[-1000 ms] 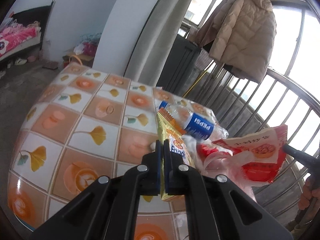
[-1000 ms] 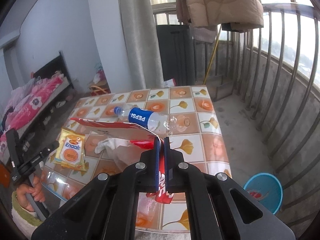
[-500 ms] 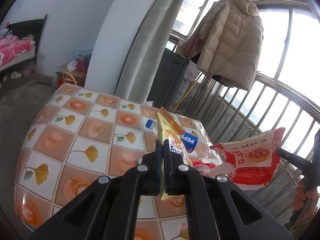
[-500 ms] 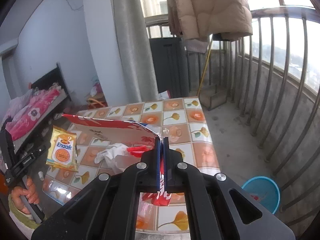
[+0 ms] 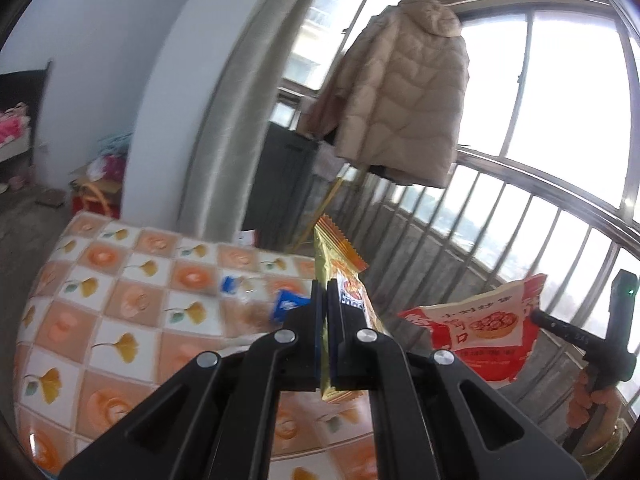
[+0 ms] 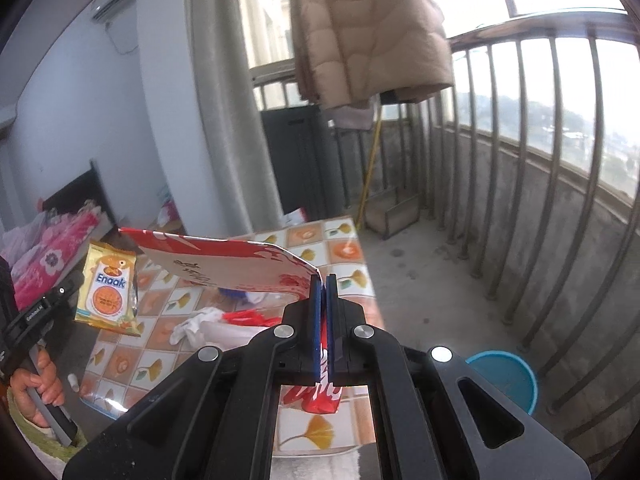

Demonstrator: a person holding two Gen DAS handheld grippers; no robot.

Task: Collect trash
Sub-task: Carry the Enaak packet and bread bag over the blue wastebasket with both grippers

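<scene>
In the left wrist view the left gripper (image 5: 325, 320) had its fingers pressed together on a yellow wrapper (image 5: 340, 268), which stood edge-on above the table (image 5: 120, 312), its crimped top edge poking up past the fingertips and its bottom corner hanging below them. The table's far edge lay near a grey curtain (image 5: 224, 128) and a dark cabinet (image 5: 288, 184); its right edge dropped away toward the railing (image 5: 500, 216). A blurred blue-labelled bottle (image 5: 280, 308) lay on the table just left of the fingers. Far right, off the table, a red bag (image 5: 480, 332) hung in the air, gripped at its right edge by the other tool, with a hand (image 5: 592, 400) on the handle. A tan coat (image 5: 404, 92) hung above the railing. In the right wrist view the right gripper (image 6: 324, 320) was clamped narrow on the red bag (image 6: 240, 268), whose open top edge stretched left and whose bottom end showed below the fingers. The wrapper (image 6: 108, 284) hung at the left, clear of the bag, over the table's left edge, with the left hand (image 6: 36, 384) beneath it. White and red litter (image 6: 224, 320) lay on the table (image 6: 344, 252) under the bag. Right of the table bare concrete floor (image 6: 432, 280) ran to the railing (image 6: 560, 184), with a blue bucket (image 6: 504, 380) near the tool's right side.
</scene>
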